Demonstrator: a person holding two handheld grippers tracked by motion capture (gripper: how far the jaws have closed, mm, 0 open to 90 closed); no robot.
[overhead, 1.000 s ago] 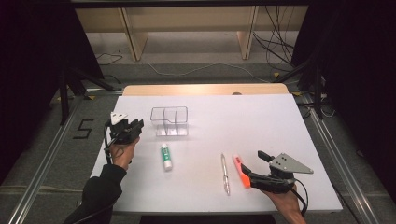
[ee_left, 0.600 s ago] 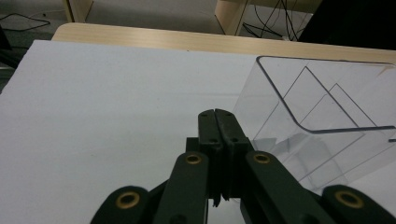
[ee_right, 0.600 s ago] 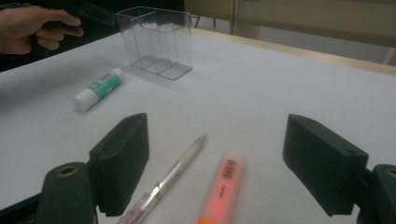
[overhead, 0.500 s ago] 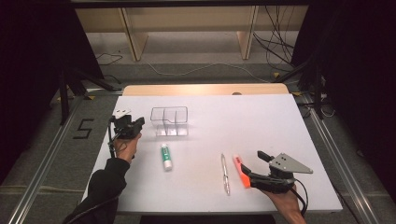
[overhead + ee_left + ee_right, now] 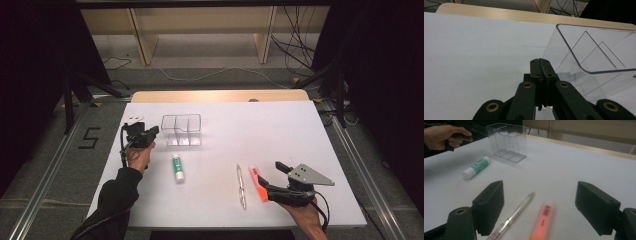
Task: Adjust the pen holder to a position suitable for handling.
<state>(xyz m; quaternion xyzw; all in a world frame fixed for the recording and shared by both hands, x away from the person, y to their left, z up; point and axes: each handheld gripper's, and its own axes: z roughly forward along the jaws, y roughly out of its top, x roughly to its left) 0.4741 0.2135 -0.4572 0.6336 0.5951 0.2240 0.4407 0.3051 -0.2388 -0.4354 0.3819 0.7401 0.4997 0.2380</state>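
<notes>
A clear plastic organizer [image 5: 181, 129] with several compartments stands on the white table [image 5: 280, 130]; its curved wall [image 5: 584, 50] is close in the left gripper view. My left gripper [image 5: 150, 131] [image 5: 540, 61] is shut with nothing between its jaws, tips just beside the organizer's left wall. A white glue stick [image 5: 177, 167] [image 5: 476, 167] lies in front of the organizer. A clear pen [image 5: 241, 186] [image 5: 516, 213] and an orange highlighter [image 5: 258, 183] [image 5: 542, 220] lie side by side near the front. My right gripper [image 5: 272, 180] [image 5: 541, 202] is open, its jaws either side of both.
A wooden strip [image 5: 220, 95] borders the table's far edge, with shelving legs and cables on the floor behind it. Metal rails [image 5: 50, 165] run along both sides of the table. The person's left hand [image 5: 446, 136] is at the far left of the right gripper view.
My left gripper has moved a little forward and right, closer to the organizer's left wall. The right gripper and the items on the table have stayed put.
</notes>
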